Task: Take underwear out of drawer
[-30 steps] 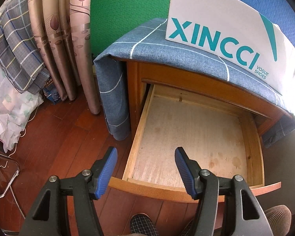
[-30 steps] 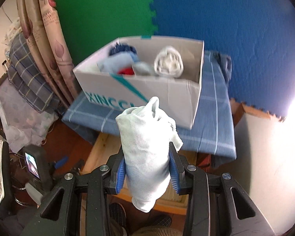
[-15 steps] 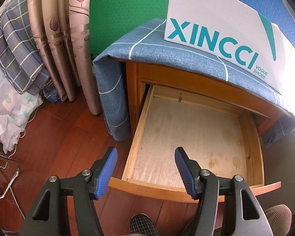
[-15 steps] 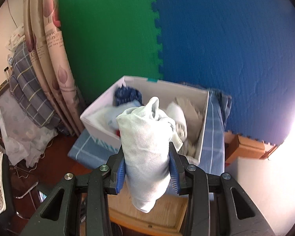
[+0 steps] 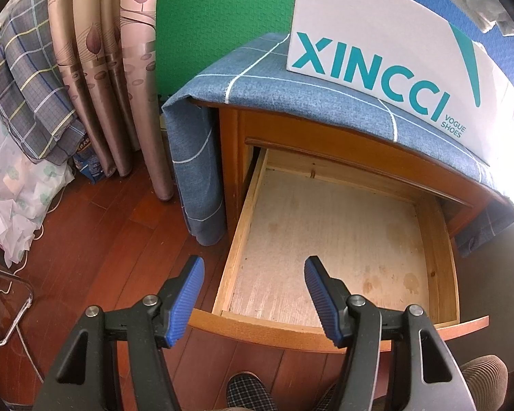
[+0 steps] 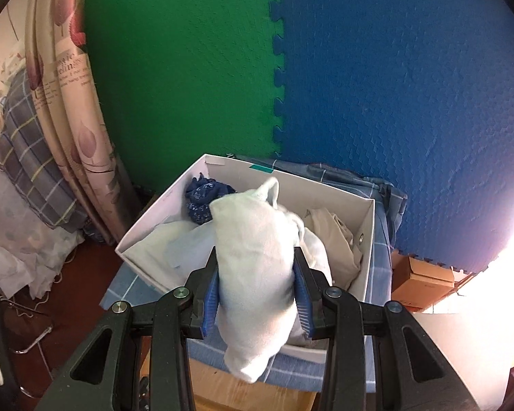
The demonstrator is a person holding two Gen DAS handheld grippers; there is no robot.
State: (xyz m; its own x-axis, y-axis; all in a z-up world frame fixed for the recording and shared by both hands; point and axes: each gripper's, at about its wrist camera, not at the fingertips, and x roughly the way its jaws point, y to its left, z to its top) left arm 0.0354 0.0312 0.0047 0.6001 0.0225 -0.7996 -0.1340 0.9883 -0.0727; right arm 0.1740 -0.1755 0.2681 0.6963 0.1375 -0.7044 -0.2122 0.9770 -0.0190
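Underwear (image 6: 257, 274) clamped in right gripper (image 6: 257, 296) over box (image 6: 366, 239); drawer (image 5: 325, 226) bare. Next: lower, release. Left gripper (image 5: 253, 294) fingers apart, idle.

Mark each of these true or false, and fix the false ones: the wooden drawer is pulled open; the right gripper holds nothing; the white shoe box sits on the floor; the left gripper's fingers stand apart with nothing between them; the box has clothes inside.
1. The wooden drawer is pulled open. True.
2. The right gripper holds nothing. False: it is shut on a rolled pale-white cloth bundle.
3. The white cardboard shoe box sits on the floor. False: it stands on the blue checked cloth covering the cabinet.
4. The left gripper is open and holds nothing. True.
5. The box holds clothes. True.
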